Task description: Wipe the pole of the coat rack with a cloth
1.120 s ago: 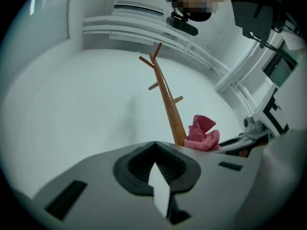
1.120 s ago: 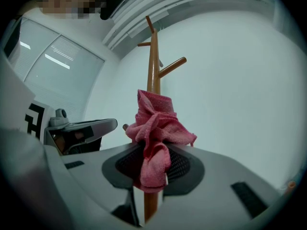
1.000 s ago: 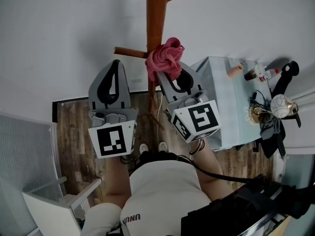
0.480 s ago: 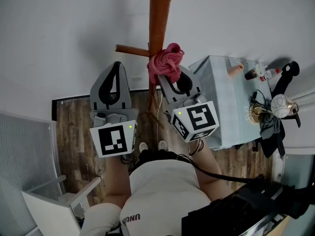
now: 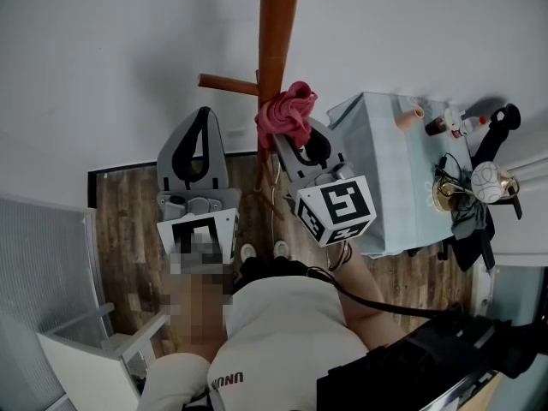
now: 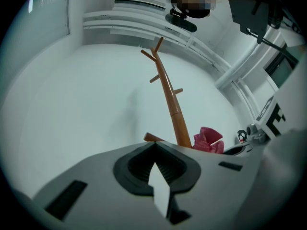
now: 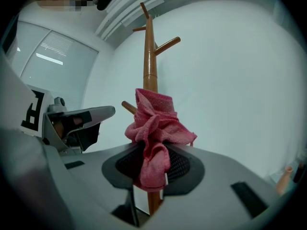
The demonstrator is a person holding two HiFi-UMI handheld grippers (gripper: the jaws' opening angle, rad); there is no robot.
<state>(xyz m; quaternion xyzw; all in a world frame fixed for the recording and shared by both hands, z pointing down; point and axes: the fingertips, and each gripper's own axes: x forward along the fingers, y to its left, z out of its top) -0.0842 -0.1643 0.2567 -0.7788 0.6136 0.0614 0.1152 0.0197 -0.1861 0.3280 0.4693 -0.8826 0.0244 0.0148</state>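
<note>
Clamping cloth point(image 7: 156, 123) against pole point(image 7: 150, 56): right gripper point(image 7: 152, 153)

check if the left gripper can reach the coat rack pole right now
Probably yes: the left gripper sits empty beside the pole with nothing between them; the right gripper and cloth are on its other side.

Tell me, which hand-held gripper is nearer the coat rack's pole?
Right. The right hand-held gripper holds the pink cloth right at the pole; the left hand-held gripper sits off to the pole's left, shut on nothing, not touching it.
</note>
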